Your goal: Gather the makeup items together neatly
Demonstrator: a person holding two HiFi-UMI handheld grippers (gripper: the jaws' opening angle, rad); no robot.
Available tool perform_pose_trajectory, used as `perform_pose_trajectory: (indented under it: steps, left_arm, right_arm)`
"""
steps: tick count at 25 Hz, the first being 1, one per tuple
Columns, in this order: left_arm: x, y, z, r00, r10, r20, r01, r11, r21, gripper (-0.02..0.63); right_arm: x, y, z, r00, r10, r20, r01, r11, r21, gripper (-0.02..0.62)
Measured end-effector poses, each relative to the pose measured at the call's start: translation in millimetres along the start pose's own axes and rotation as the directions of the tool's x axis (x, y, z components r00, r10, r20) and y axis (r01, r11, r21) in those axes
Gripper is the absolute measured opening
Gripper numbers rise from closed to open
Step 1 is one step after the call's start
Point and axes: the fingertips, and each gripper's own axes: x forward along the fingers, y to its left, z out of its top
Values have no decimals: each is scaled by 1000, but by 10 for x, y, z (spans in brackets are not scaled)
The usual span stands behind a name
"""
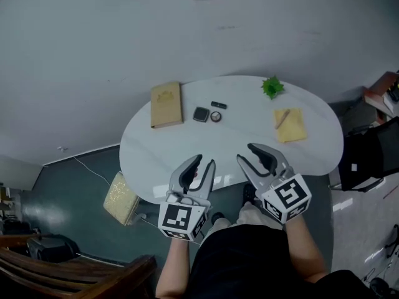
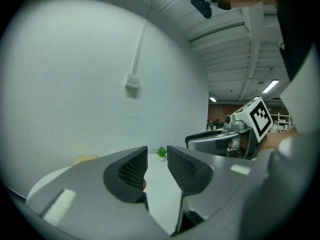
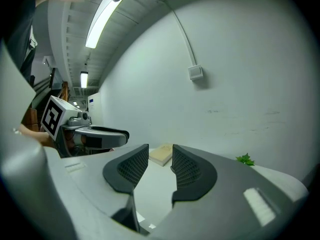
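Currently both tools hang over the near edge of the table [image 1: 156, 154]. The left gripper [image 1: 204, 162] and right gripper [image 1: 245, 153] each have their jaws apart with nothing between them.

The makeup items sit toward the far edge, about mid-table and well apart from both grippers: a dark square compact [image 1: 200, 114], a round tin [image 1: 216, 116] just beside it, and a small black bar [image 1: 219, 105] just behind.

My read: all three are small, light, rigid and low-profile. The shells are probably slick on the glossy top, so they're likely to skid if nudged.
- Compact: pinch across opposite flat edges.
- Tin: across its diameter.
- Bar: across its short width.

There's a thin stick on the yellow pad [image 1: 293, 129] near the right edge; can't tell if it's makeup.
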Motion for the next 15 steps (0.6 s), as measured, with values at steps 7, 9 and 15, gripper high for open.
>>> perform_pose_trajectory:
  steps: [7, 9, 15]
  left_arm:
    - [358, 30, 29, 996, 86, 2, -86, 996, -27, 141]
    - [454, 23, 6, 994, 108, 5, -108, 994, -35, 141]
    - [620, -4, -65, 986, 166, -24, -167, 985, -46, 153]
  right_arm:
    - [174, -367, 52, 996, 91, -12, -91, 996, -12, 135]
    - [222, -456, 21, 993, 116, -18, -116, 993, -18, 135]
    - [282, -616, -67, 984, 171, -42, -172, 985, -9, 141]
